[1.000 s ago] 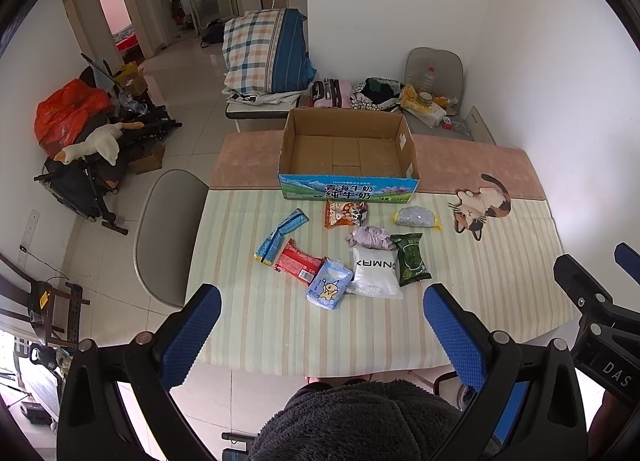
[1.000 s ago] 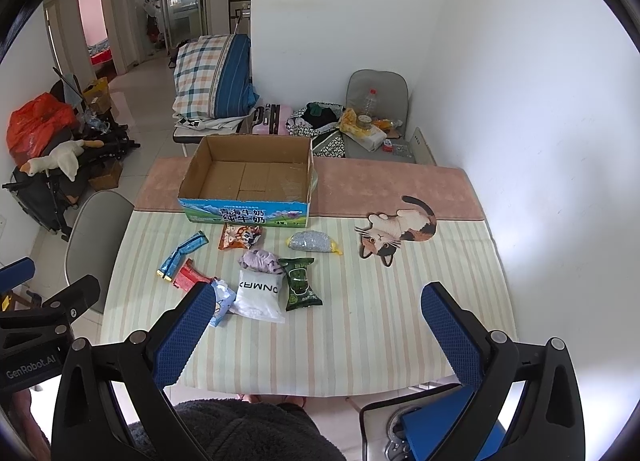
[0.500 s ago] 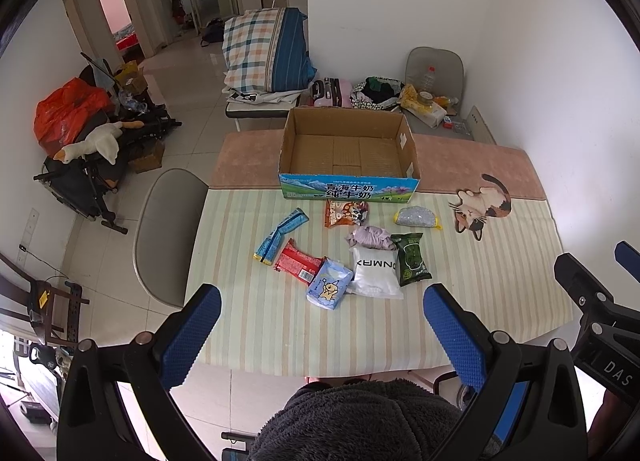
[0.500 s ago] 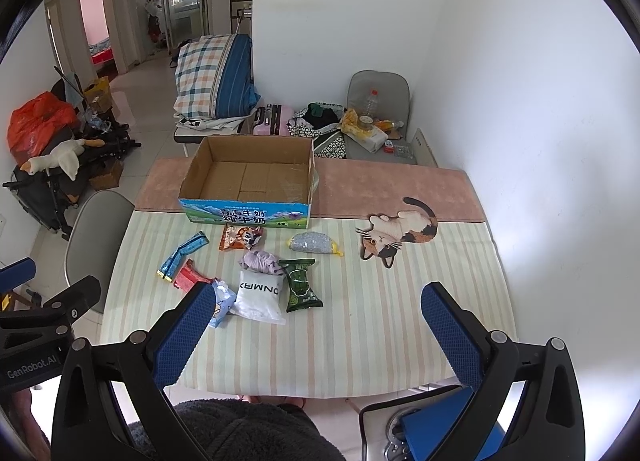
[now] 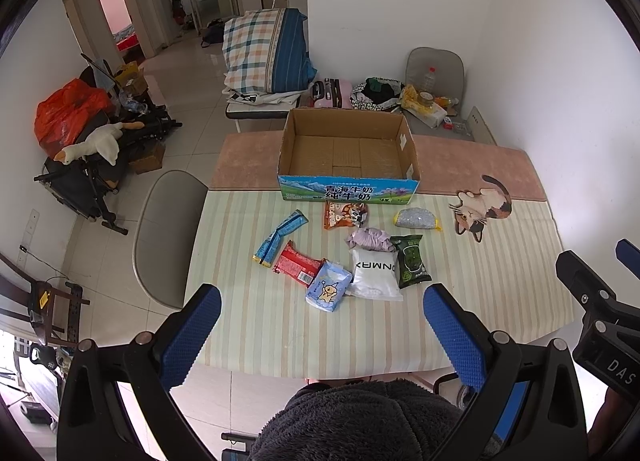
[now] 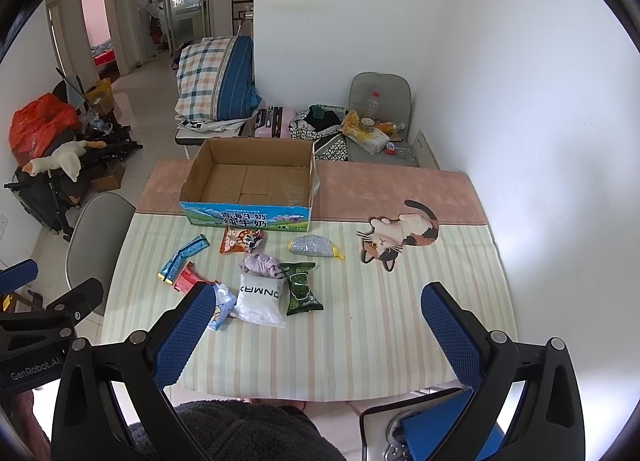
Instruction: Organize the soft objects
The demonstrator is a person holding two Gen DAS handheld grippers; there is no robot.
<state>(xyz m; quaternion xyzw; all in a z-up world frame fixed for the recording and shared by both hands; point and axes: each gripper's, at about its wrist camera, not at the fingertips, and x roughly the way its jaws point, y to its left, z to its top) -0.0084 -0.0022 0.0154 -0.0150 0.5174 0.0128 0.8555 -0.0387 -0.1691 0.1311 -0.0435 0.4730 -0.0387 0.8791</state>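
Note:
Several soft packets lie in the middle of the striped table: a white pouch, a green packet, a lilac cloth bundle, a light blue tissue pack, a red packet, a blue strip packet, an orange snack bag and a grey bean bag. An open empty cardboard box stands behind them. My left gripper is open and empty, high above the near table edge. My right gripper is open and empty, to the right of it.
A cat-shaped mat lies at the table's right, near the wall. A grey chair stands at the table's left side. A pink cloth strip covers the far end. Clutter and a bedding stack sit beyond.

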